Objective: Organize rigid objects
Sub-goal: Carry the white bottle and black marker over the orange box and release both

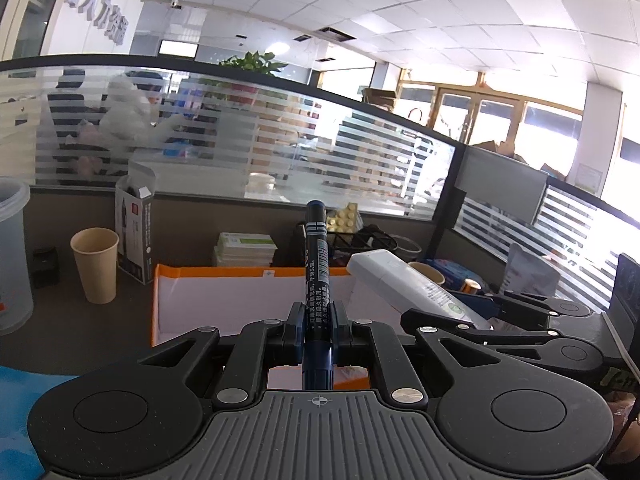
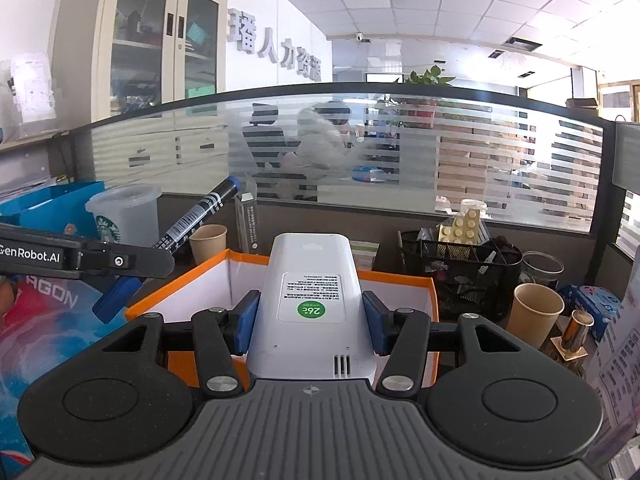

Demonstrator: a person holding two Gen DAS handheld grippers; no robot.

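The left gripper's (image 1: 316, 326) fingers (image 1: 295, 330) are clenched on a dark blue marker (image 1: 318, 264), pinching its lower barrel so that it points up and away, tilted forward over the orange-rimmed box (image 1: 192, 276). The right gripper's (image 2: 311, 322) blue-padded fingers (image 2: 247, 320) are spread wide and grasp a white remote control (image 2: 310, 280) by its long edges, label side up, its far end reaching out above the same box's white interior. Both grippers hover level above the box, side by side, the left one's marker slanting past the right gripper's view. Around the box on the surface (image 1: 100, 328) stand a paper cup (image 1: 96, 266), a translucent Starbucks tumbler (image 2: 124, 216) and a black mesh organiser (image 2: 468, 276).
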